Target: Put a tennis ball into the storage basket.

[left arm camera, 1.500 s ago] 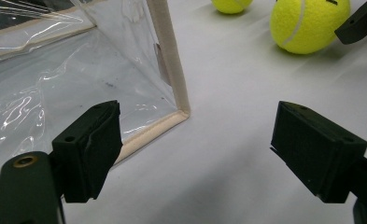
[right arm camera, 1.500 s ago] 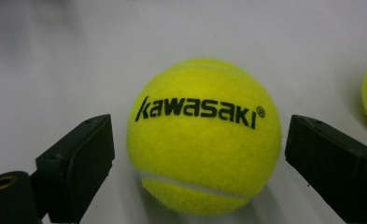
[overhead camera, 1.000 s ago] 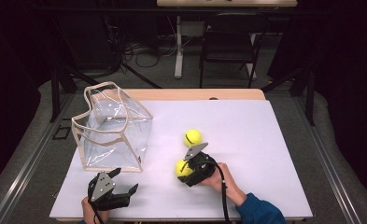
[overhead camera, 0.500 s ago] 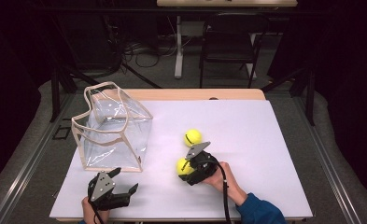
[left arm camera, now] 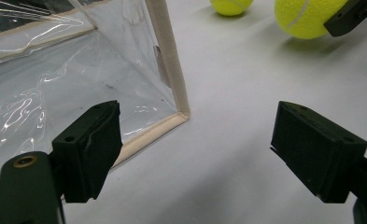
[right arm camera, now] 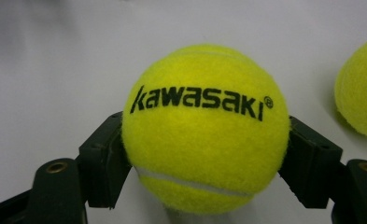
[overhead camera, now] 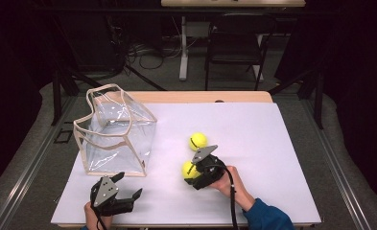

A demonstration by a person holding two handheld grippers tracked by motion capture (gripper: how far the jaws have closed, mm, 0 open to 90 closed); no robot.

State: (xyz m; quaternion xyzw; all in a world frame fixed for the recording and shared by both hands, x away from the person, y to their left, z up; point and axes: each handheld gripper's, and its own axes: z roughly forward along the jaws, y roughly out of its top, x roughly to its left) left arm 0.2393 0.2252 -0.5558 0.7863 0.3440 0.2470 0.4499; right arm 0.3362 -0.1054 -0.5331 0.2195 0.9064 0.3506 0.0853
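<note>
yellow tennis ball (right arm camera: 204, 128) sits clamped in the right gripper (right arm camera: 204, 163).

bg: black chair (overhead camera: 235, 45) behind table | floor: cables (overhead camera: 150, 52) | white table leg (overhead camera: 182, 45)

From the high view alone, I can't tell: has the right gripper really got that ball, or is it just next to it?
Observer: It has it. In the right gripper view both pads press the sides of the held ball, so the right gripper is shut on it.
Reviewer: Any marking on it?
Observer: Yes, "kawasaki" in black letters across its front.
Reviewer: And the left gripper?
Observer: The left gripper is open with nothing between the pads; its camera looks at the bottom corner of the bag, close ahead.
Reviewer: Is the other ball touching anything?
Observer: The loose ball lies alone on the sheet.
</note>
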